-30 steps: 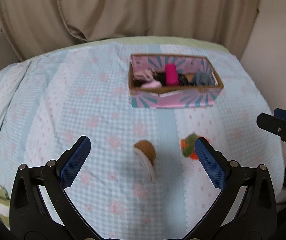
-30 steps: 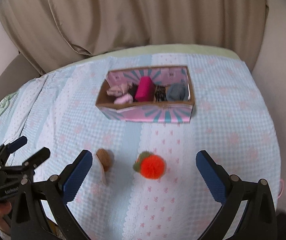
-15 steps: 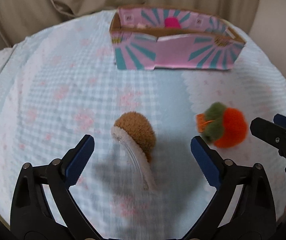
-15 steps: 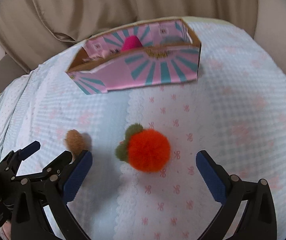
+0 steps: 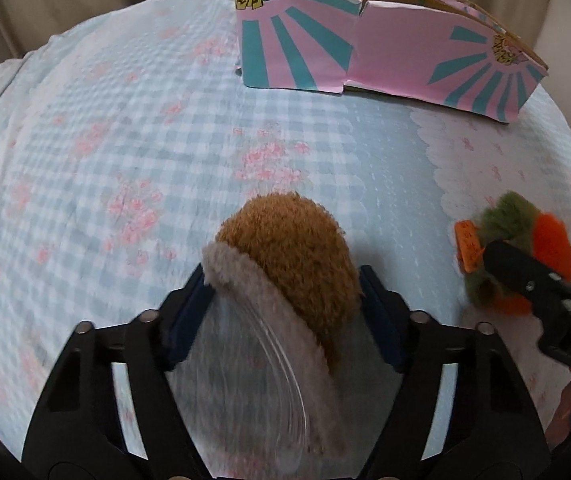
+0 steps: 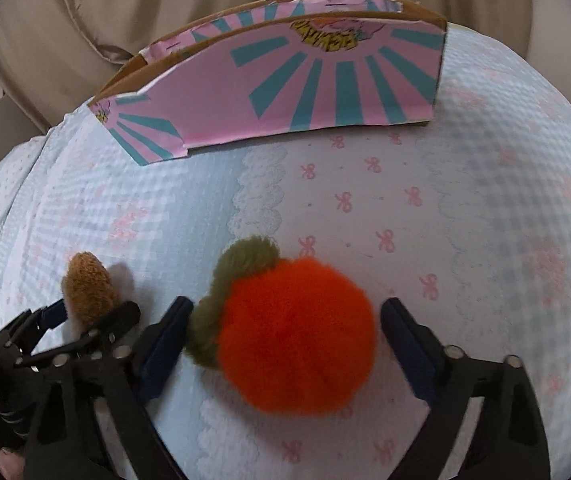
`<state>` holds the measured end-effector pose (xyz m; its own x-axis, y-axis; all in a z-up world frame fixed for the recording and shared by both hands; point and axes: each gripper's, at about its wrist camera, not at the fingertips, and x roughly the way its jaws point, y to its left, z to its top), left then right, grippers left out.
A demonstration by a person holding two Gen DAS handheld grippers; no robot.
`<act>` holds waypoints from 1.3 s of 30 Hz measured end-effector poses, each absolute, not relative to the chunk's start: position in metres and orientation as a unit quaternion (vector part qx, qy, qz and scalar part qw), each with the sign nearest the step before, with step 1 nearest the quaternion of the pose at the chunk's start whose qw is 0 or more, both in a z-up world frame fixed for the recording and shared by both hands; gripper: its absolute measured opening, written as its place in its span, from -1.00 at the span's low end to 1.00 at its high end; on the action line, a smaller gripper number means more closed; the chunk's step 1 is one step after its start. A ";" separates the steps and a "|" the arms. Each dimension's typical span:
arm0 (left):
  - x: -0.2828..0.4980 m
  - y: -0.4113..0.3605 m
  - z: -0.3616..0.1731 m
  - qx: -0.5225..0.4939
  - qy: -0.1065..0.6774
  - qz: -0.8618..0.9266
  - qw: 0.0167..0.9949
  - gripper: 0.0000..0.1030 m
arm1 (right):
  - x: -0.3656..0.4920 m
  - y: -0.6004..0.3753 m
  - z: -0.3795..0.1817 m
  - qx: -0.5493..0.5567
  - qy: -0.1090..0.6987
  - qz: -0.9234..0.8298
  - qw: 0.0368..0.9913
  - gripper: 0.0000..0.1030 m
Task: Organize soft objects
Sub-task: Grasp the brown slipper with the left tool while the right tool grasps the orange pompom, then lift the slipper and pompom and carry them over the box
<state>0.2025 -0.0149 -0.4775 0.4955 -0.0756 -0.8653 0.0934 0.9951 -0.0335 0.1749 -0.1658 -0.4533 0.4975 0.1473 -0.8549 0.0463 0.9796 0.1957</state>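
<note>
A brown plush piece with a pale fuzzy rim lies on the bed between the fingers of my left gripper, whose jaws have closed in to touch both its sides. It also shows in the right wrist view. An orange pom-pom with a green tuft lies between the fingers of my right gripper; the left pad touches the green tuft, the right pad stands just off the orange side. In the left wrist view the pom-pom is at the right.
A pink and teal cardboard box stands on the bed behind both toys, also in the left wrist view; its inside is hidden. The checked blue bedspread covers the bed. A beige curtain hangs behind.
Both grippers came down and forward onto the toys. The left jaws narrowed onto the brown plush; the right jaws narrowed around the orange pom-pom.
</note>
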 end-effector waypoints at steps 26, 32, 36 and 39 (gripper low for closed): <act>0.201 -0.022 -0.425 -0.006 0.473 -0.043 0.880 -0.11 | 0.165 -0.179 -0.412 0.087 0.475 0.010 0.876 -0.22; 0.195 -0.025 -0.367 -0.021 0.458 -0.045 0.887 -0.11 | 0.162 -0.190 -0.355 0.091 0.454 -0.002 0.886 -0.22; 0.191 -0.027 -0.316 -0.023 0.445 -0.050 0.894 -0.11 | 0.158 -0.197 -0.308 0.100 0.439 -0.011 0.893 -0.22; 0.193 -0.028 -0.289 -0.028 0.455 -0.056 0.888 -0.11 | 0.156 -0.200 -0.266 0.106 0.432 -0.015 0.895 -0.22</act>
<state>0.1928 -0.0284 -0.2886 0.5791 -0.1241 -0.8057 0.0735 0.9923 -0.0999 0.1564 -0.2004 -0.2664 0.6262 0.0650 -0.7770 0.1186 0.9770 0.1774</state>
